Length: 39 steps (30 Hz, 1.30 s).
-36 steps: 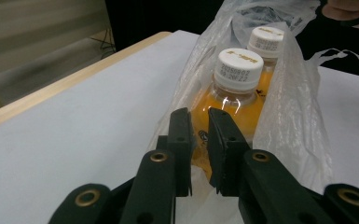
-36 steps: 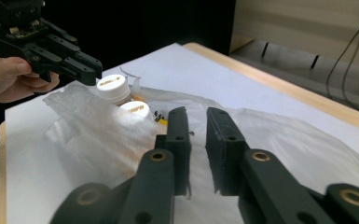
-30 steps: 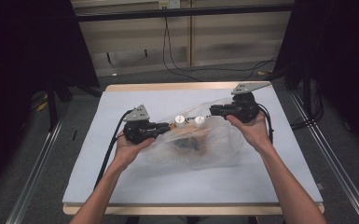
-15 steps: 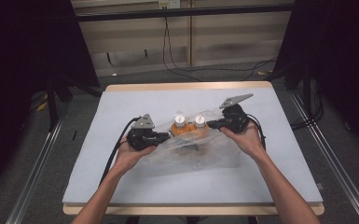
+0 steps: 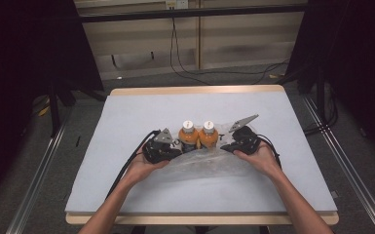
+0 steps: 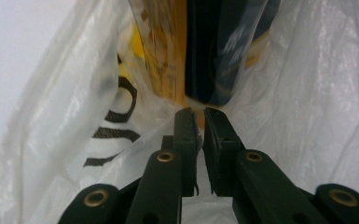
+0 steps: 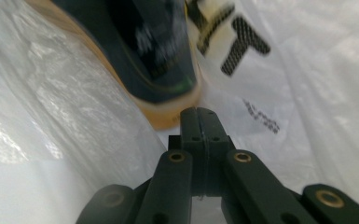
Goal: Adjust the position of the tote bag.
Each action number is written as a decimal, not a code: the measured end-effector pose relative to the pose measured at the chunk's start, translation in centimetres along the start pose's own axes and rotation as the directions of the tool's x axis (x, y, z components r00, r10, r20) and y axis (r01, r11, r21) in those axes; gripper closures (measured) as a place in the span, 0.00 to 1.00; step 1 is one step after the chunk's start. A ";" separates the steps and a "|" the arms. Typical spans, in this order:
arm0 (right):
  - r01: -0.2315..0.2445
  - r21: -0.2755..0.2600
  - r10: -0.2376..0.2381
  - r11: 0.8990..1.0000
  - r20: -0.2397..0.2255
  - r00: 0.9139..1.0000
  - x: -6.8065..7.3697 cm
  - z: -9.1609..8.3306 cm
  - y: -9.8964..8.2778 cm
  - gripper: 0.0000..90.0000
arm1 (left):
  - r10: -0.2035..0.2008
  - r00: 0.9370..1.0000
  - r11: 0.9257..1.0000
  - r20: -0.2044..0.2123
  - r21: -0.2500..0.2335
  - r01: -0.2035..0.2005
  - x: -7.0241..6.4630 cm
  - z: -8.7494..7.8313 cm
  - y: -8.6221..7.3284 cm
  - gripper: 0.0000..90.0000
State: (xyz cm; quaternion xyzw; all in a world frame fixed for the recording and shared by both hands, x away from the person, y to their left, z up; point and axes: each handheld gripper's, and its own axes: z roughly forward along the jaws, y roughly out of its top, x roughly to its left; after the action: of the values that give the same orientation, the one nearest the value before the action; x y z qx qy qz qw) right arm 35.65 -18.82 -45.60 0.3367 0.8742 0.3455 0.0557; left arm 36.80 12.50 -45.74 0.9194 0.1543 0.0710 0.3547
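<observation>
Nearest, at the bottom of the high view: two bare forearms rising from the lower edge toward mid-frame, each hand wrapped around a gripper. Just above them, a crumpled clear plastic bag (image 5: 202, 165) spread flat across the lower middle of the white table (image 5: 126, 117), printed with black lettering.

Left gripper (image 5: 171, 150) at centre-left, clenched on a fold of the bag: in the left gripper view, jaws pressed onto thin film with only a sliver of gap between them (image 6: 200, 135), plastic billowing up both sides of the frame. Right gripper (image 5: 226, 146) at centre-right, likewise clamped on the bag's edge: in the right gripper view, jaws pressed flush together (image 7: 200, 126) with film pinched at the tips.

Beyond the grippers, two orange juice bottles (image 5: 197, 136) with white caps, upright and touching each other, between the two grippers at frame centre. Lower bodies wrapped by the bag, shoulders and caps clear of it. Dark-blue and yellow labels looming blurred in the upper middle of both gripper views, just past the jaw tips.

Farther back: bare table top, then black cables hanging against a pale wall at the top of the frame.

Judging progress: bag mouth gripped on both sides and peeled low around the bottles, so well along toward baring them; left to do, probably, pulling the plastic fully clear of the bottle bases.
</observation>
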 end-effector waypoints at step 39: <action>-0.051 0.196 0.009 0.979 0.208 0.978 -4.2 -3.9 -4.6 1.00 | 0.011 0.992 0.990 -0.123 0.138 0.006 3.0 -2.1 -4.0 1.00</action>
State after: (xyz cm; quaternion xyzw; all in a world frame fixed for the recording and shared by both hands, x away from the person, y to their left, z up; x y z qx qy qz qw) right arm 35.01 -26.14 -46.19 0.3879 0.8888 0.2197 0.1066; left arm 38.22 17.69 -46.80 0.9359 0.1791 0.1172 0.2798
